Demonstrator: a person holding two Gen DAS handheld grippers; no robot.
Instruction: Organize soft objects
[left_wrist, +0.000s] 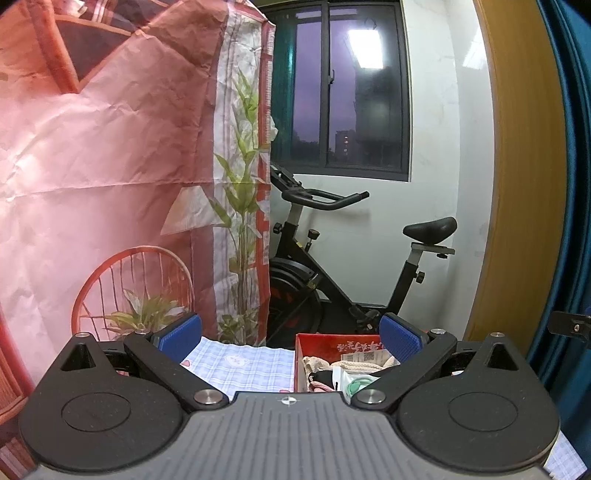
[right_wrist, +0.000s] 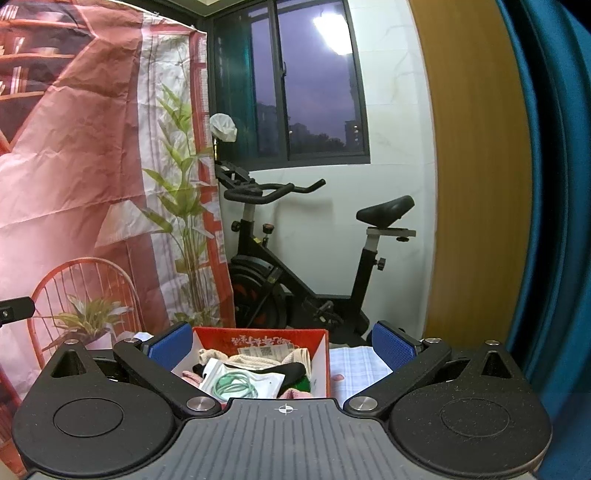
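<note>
A red cardboard box (right_wrist: 319, 363) stands on a table with a blue-and-white checked cloth (left_wrist: 240, 363). It holds soft items: cream knitted cloth (right_wrist: 251, 360), a black piece (right_wrist: 291, 369), pink fabric (right_wrist: 295, 394) and a clear bag with green bands (right_wrist: 236, 384). The box also shows in the left wrist view (left_wrist: 332, 345). My left gripper (left_wrist: 291, 338) is open and empty, above the cloth, left of the box. My right gripper (right_wrist: 282, 343) is open and empty, just in front of the box.
A black exercise bike (right_wrist: 295, 266) stands behind the table under a dark window (right_wrist: 303, 81). A printed pink backdrop (left_wrist: 110, 166) hangs at the left. A wooden panel (right_wrist: 476, 166) and a blue curtain (right_wrist: 554, 184) are at the right.
</note>
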